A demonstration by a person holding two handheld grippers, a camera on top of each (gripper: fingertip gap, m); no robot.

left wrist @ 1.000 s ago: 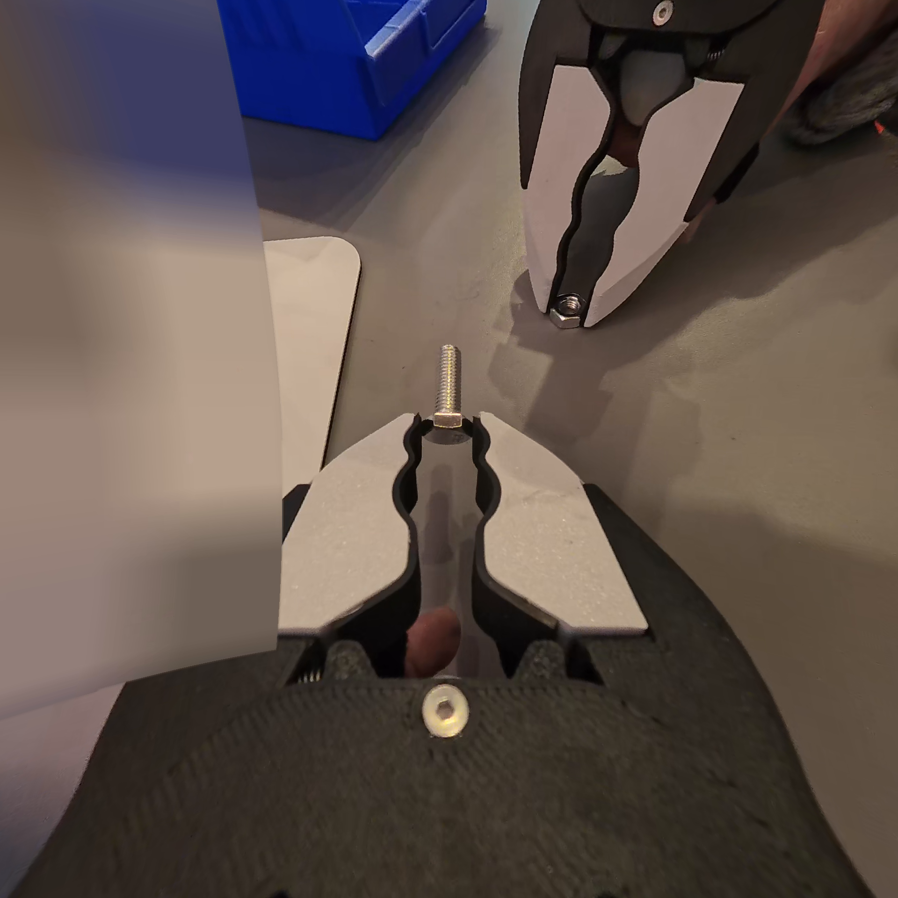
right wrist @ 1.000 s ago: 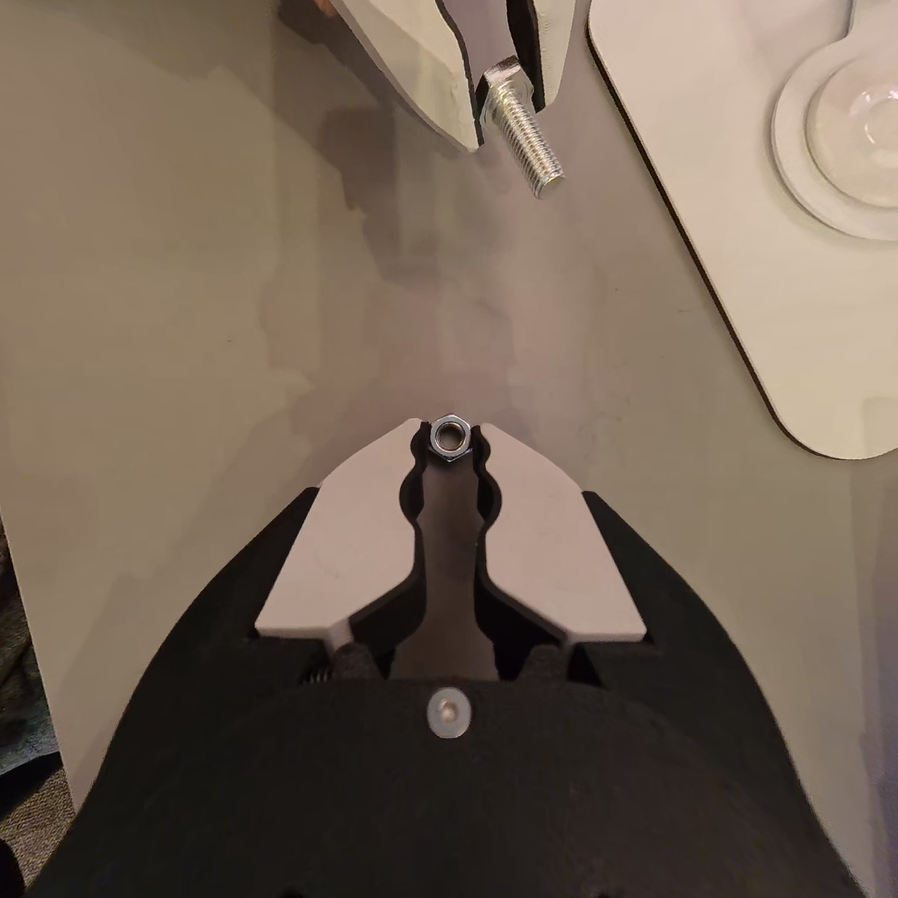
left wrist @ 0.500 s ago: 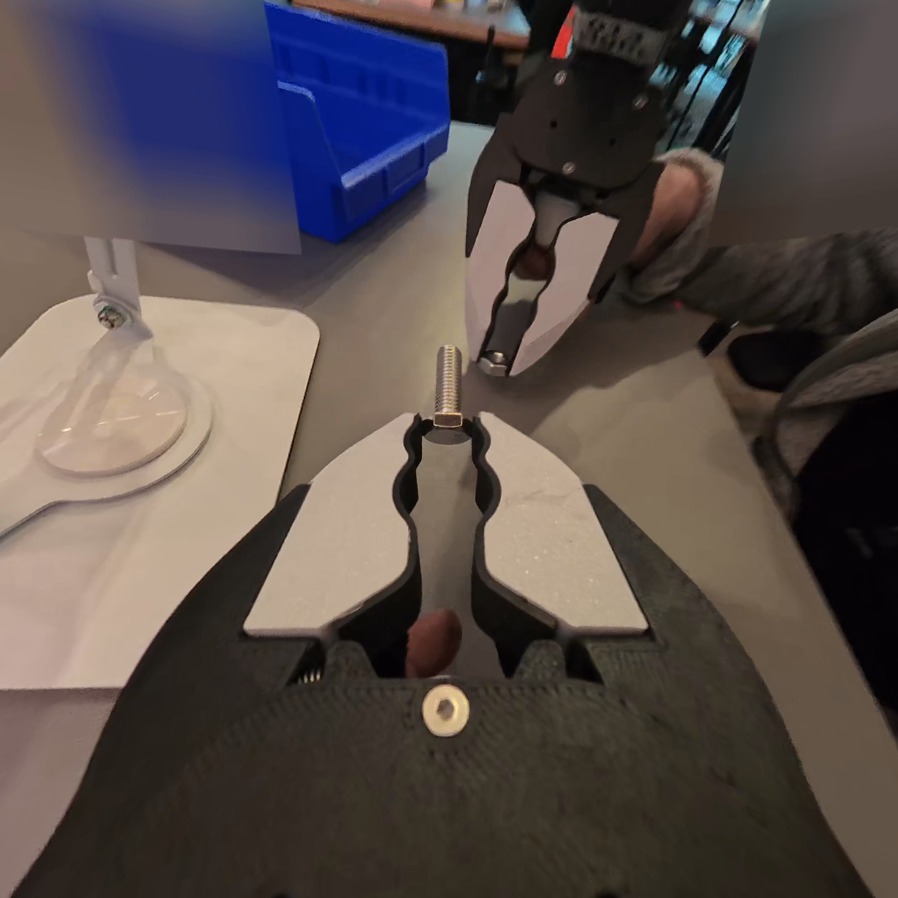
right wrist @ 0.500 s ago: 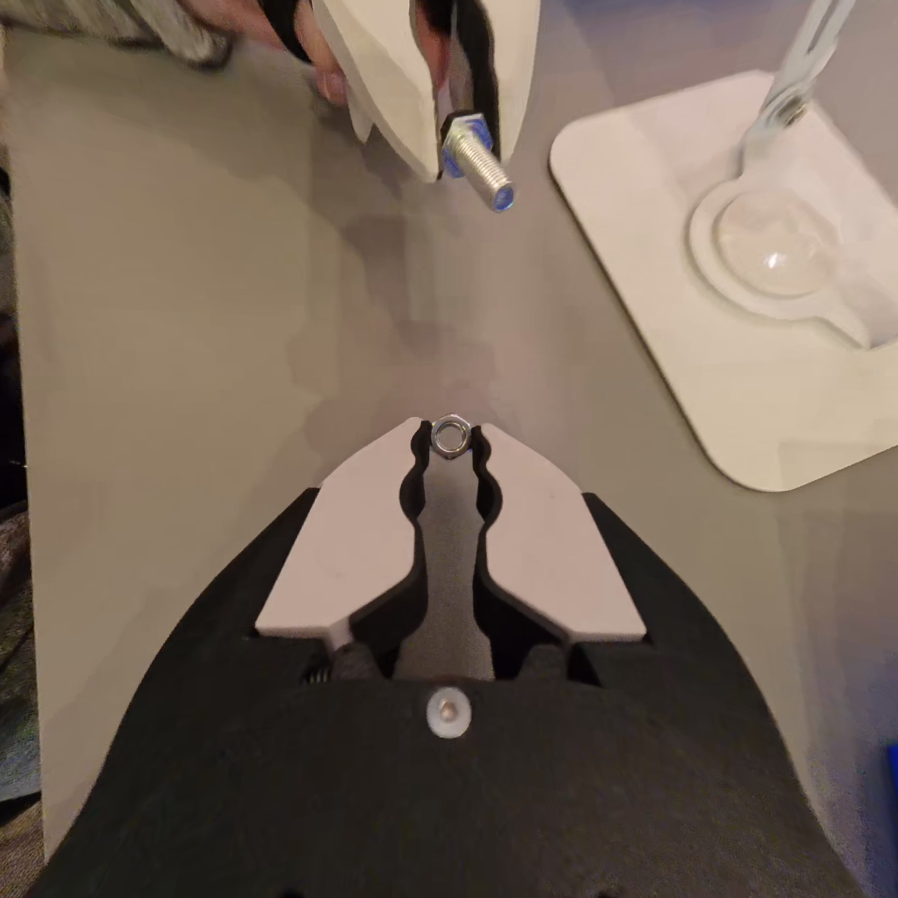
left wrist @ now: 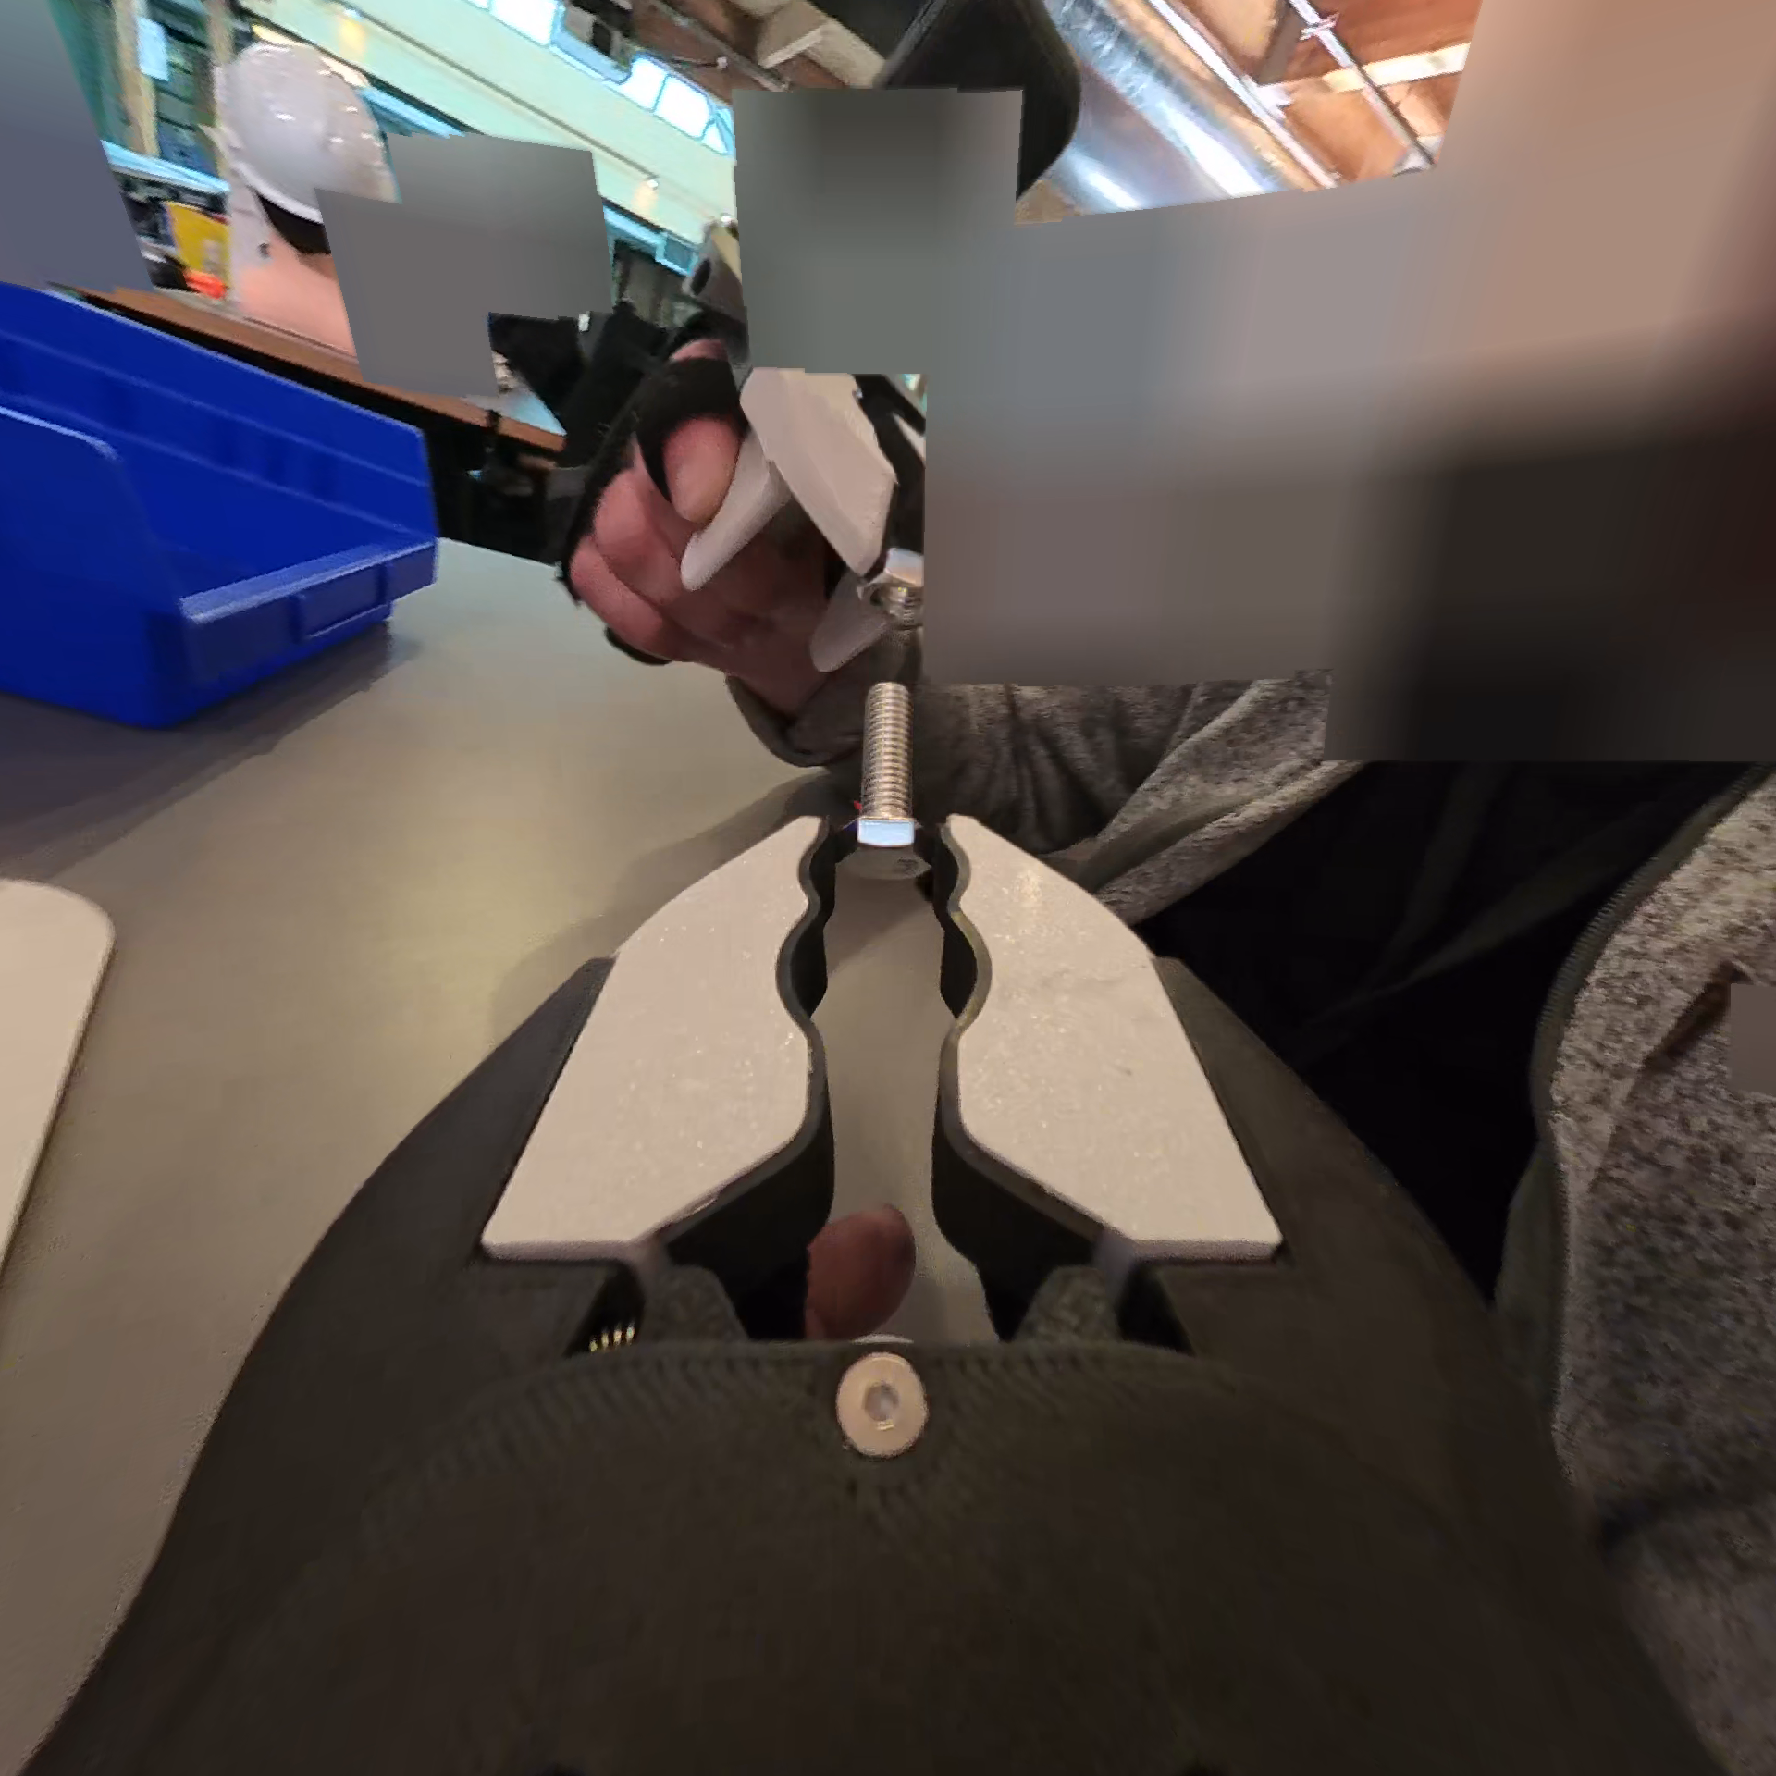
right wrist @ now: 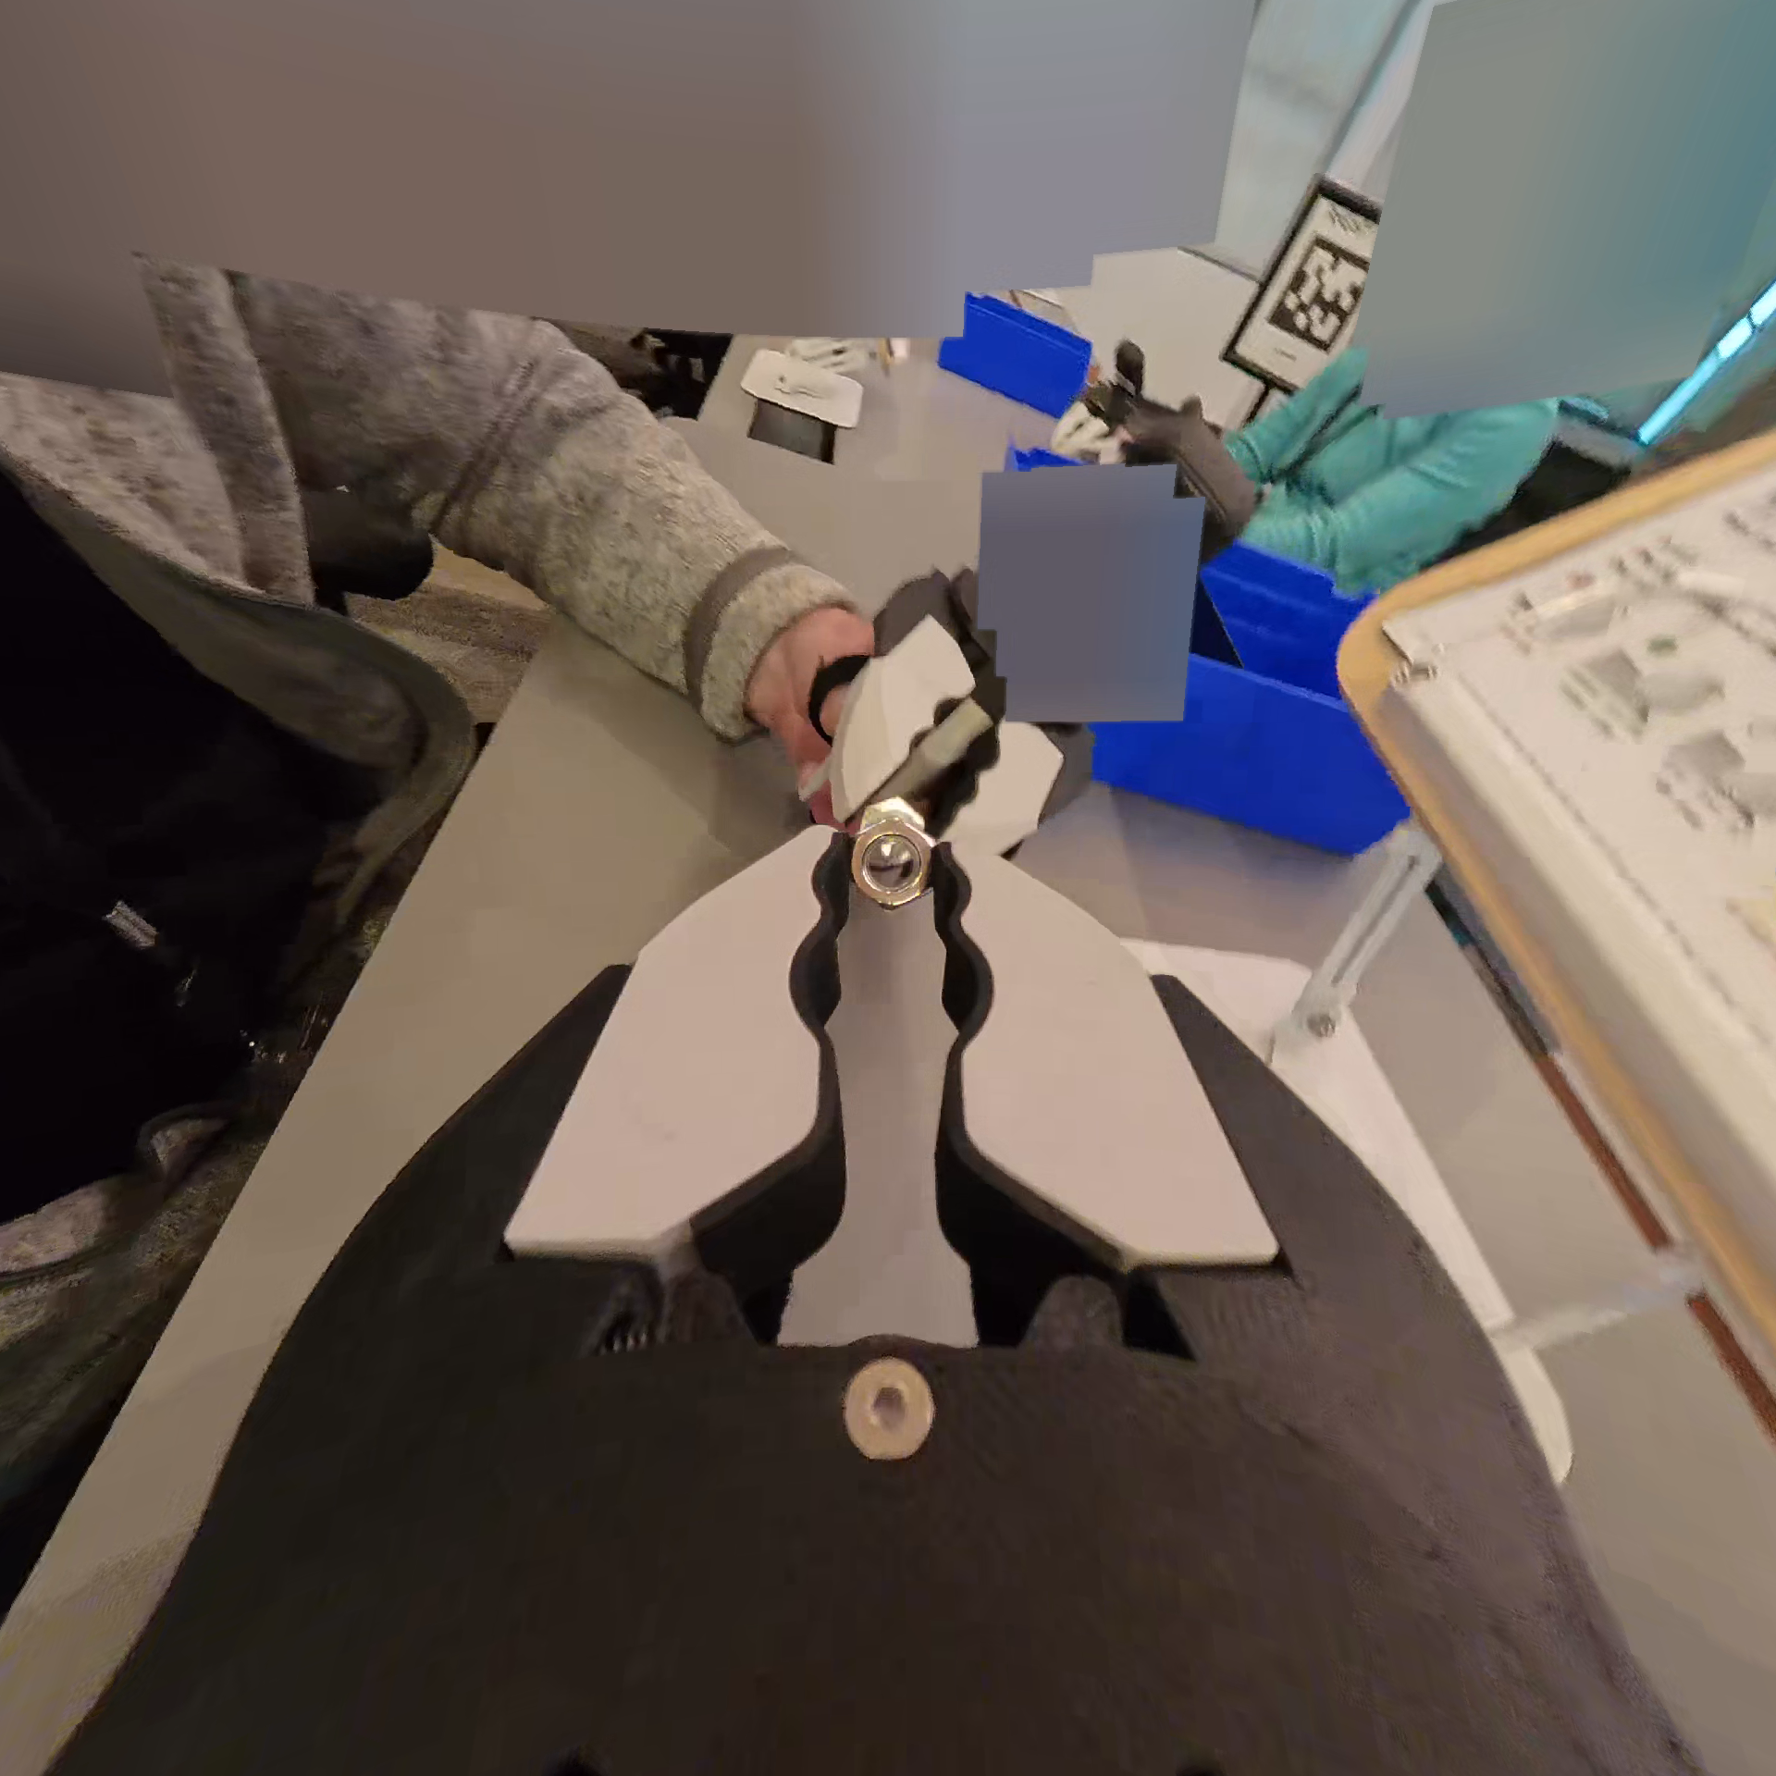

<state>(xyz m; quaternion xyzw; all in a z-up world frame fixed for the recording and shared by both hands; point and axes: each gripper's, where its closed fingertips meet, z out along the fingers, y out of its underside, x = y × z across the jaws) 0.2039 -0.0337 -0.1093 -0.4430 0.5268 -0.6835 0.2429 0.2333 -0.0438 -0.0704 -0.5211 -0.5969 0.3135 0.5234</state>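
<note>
Left gripper (left wrist: 885, 846) is clamped on the bolt (left wrist: 886, 745) by its head alone, pads tight on either side, the threaded shank sticking out toward twelve o'clock above the grey counter (left wrist: 384, 865); right gripper (right wrist: 889, 870) is clamped on the nut (right wrist: 891, 862), held at the very tips with its bore facing the camera; both parts are up in the air, nothing resting on the counter; in the left view the other gripper sits just past the bolt's tip at twelve o'clock, nut near the thread end but apart from it; in the right view the bolt's end glints through the nut's bore, so the two look close to lined up, though whether they touch I cannot tell. Risks from here, as I judge them: both holds are shallow, so a sideways push could twist the nut in the pads or lever the bolt about its head; a tilt between the two axes could cross the threads or jam the nut on the first turn; anything that slips would drop to the counter and roll, perhaps toward the edge at four o'clock; the blue bin (left wrist: 192, 538) at ten o'clock is well clear.
</note>
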